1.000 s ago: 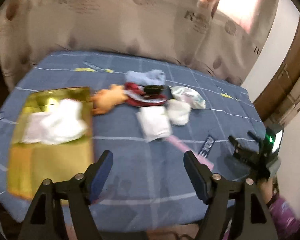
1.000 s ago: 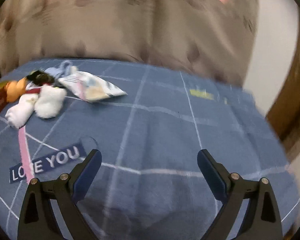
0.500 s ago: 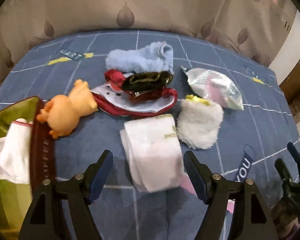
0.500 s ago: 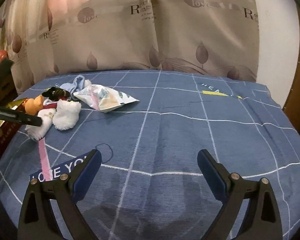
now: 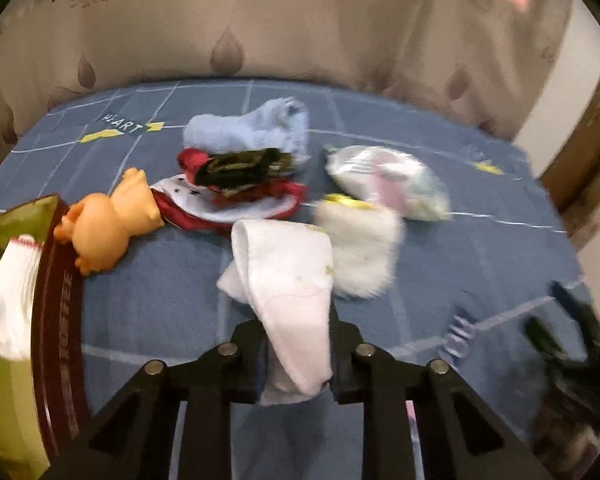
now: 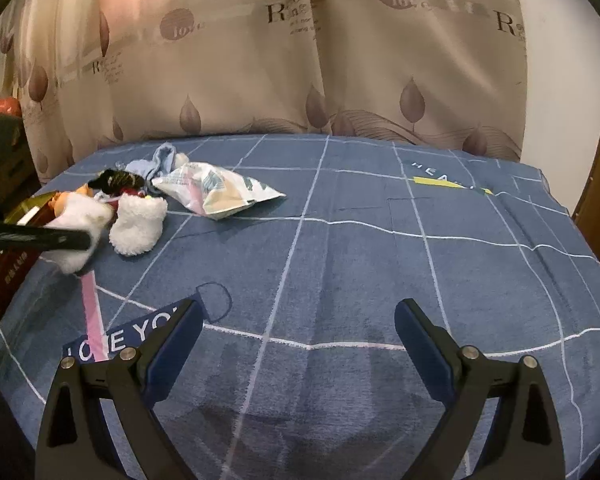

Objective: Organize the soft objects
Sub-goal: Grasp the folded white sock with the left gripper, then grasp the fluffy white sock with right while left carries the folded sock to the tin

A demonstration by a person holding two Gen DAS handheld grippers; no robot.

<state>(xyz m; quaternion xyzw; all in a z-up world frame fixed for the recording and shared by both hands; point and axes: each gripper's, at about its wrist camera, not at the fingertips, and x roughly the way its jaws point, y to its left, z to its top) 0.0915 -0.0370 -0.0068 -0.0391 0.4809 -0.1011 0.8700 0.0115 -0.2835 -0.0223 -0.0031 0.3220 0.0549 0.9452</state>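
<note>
Left hand-held gripper (image 5: 298,354) pinches the white sock (image 5: 288,292) just above the blue bed sheet (image 6: 360,248); the right hand-held gripper (image 6: 298,326) is spread wide over bare sheet. Only the left wrist view shows the orange plush toy (image 5: 108,226) whole beside the box (image 5: 56,320), which the frame edge cuts off. The right wrist view shows the fluffy bootie (image 6: 138,226) sharply, while the left gripper's fingers (image 6: 40,238) cover part of the sock.

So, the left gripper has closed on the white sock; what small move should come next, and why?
Probably lift the white sock a little and carry it left toward the gold box. The left gripper is shut on it, and another white sock already lies in that box. The right gripper hangs open, idle.
</note>
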